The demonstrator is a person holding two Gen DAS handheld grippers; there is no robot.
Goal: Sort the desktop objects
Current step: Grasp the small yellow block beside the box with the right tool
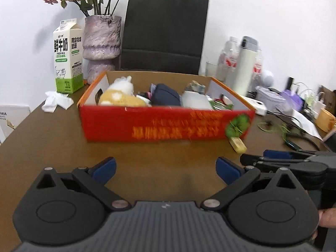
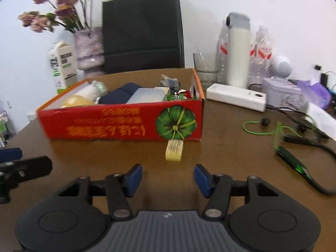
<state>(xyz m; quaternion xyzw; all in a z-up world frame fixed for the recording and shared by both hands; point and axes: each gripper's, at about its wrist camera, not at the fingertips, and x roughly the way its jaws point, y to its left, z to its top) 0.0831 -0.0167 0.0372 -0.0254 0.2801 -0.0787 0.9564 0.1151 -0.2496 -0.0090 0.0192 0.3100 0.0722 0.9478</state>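
Note:
A red cardboard box (image 1: 168, 124) (image 2: 121, 124) stands on the brown table, filled with a plush toy (image 1: 121, 94), a dark blue pouch (image 1: 166, 95) (image 2: 124, 93) and other small items. A pale yellow tag (image 2: 173, 150) (image 1: 237, 143) lies against the box's front. My left gripper (image 1: 166, 170) is open over bare table in front of the box, nothing between its blue pads. My right gripper (image 2: 168, 177) is open too, half wide, empty, just short of the tag. Each gripper shows at the edge of the other's view.
Behind the box stand a milk carton (image 1: 67, 56), a vase of dried flowers (image 1: 101, 46) and a black paper bag (image 1: 163, 33). To the right: a white power bank (image 2: 235, 97), bottles (image 2: 239, 52), a glass (image 2: 204, 67), green cord (image 2: 264, 129), black cables. A crumpled tissue (image 1: 55, 101) lies left.

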